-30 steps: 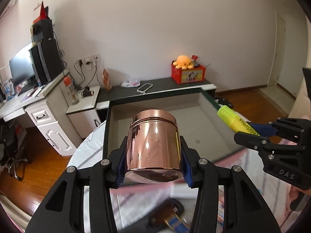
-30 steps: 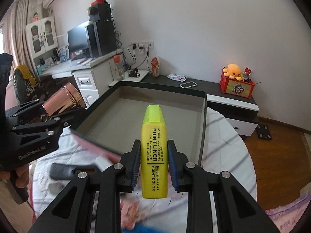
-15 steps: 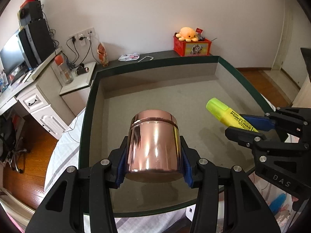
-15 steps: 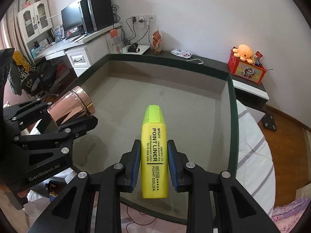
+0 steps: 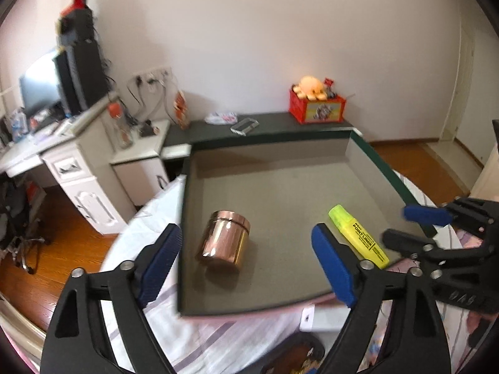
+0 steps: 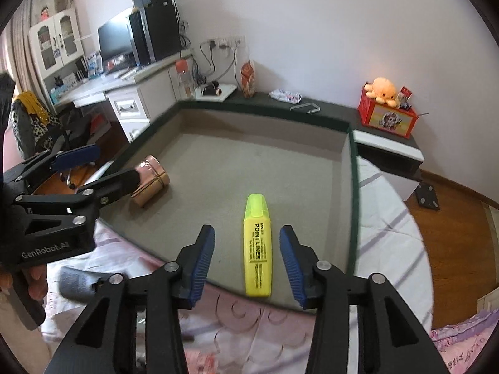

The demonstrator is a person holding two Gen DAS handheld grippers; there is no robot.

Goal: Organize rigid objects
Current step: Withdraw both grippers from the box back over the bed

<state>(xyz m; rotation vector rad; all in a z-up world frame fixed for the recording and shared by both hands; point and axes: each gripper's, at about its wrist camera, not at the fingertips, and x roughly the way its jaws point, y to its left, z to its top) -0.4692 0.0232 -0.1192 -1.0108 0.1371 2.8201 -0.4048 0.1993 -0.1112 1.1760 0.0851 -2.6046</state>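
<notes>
Jaws just sprang apart on my left gripper (image 5: 246,263) and right gripper (image 6: 246,263): copper canister (image 5: 224,241) and yellow highlighter (image 6: 257,246) lie released between them in the grey tray (image 6: 351,187).

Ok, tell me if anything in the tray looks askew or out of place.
The copper jar lies tipped on its side on the tray floor, free to roll. The yellow highlighter lies flat, its rear end near the front rim.

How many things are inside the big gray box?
2. A shiny copper jar lies on its side near the box's left wall. A yellow highlighter lies flat near the front edge, toward the right. Nothing else shows inside.
</notes>
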